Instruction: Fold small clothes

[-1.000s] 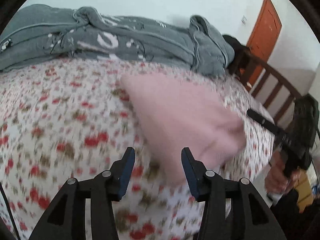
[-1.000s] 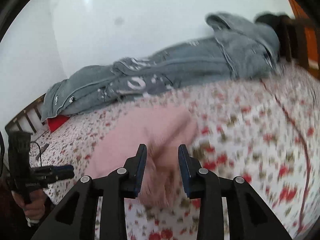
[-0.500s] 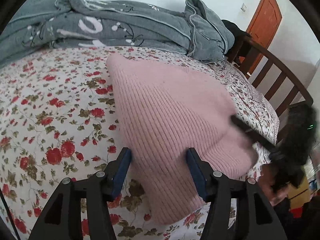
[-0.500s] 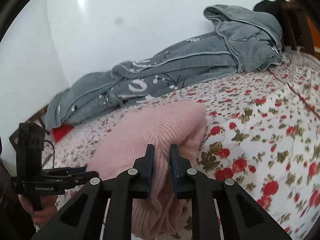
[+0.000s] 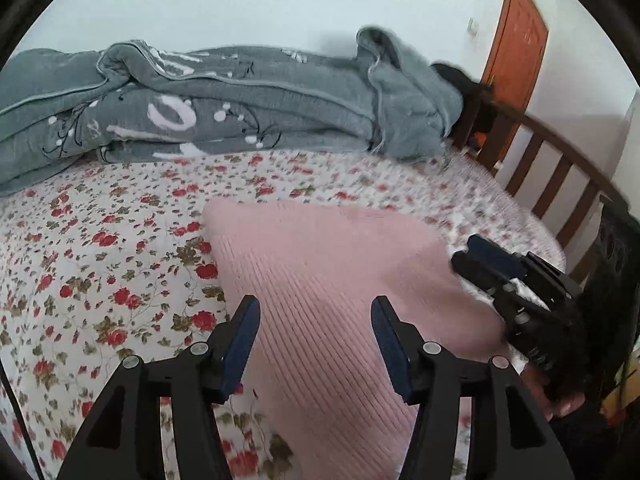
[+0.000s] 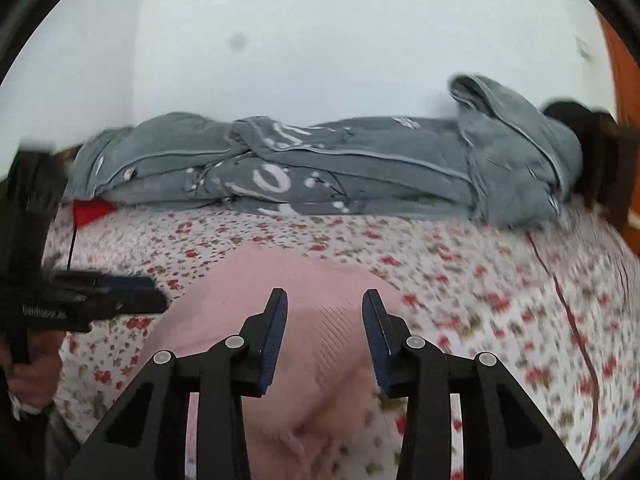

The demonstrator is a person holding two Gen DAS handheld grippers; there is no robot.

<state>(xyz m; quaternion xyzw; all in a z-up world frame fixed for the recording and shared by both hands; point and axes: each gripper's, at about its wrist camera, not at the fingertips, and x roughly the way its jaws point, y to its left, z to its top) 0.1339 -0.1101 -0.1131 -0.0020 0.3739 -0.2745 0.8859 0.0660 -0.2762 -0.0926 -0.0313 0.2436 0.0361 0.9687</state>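
A pink ribbed knit garment (image 5: 340,280) lies folded on the floral bed sheet (image 5: 100,248); it also shows in the right wrist view (image 6: 320,320). My left gripper (image 5: 314,336) is open above the garment's near part, holding nothing. My right gripper (image 6: 324,328) is open over the garment's near edge, empty. The right gripper also shows in the left wrist view (image 5: 496,268) at the garment's right edge, and the left gripper in the right wrist view (image 6: 116,296) at the garment's left side.
A rumpled grey blanket (image 5: 240,104) runs along the wall at the back of the bed. A wooden bed rail (image 5: 560,168) and an orange door (image 5: 516,48) are at the right. A red item (image 6: 90,210) lies by the blanket's left end.
My right gripper, shut on the garment's edge half a second ago, has opened and let it go. Both grippers have drawn back slightly; the garment lies flat.
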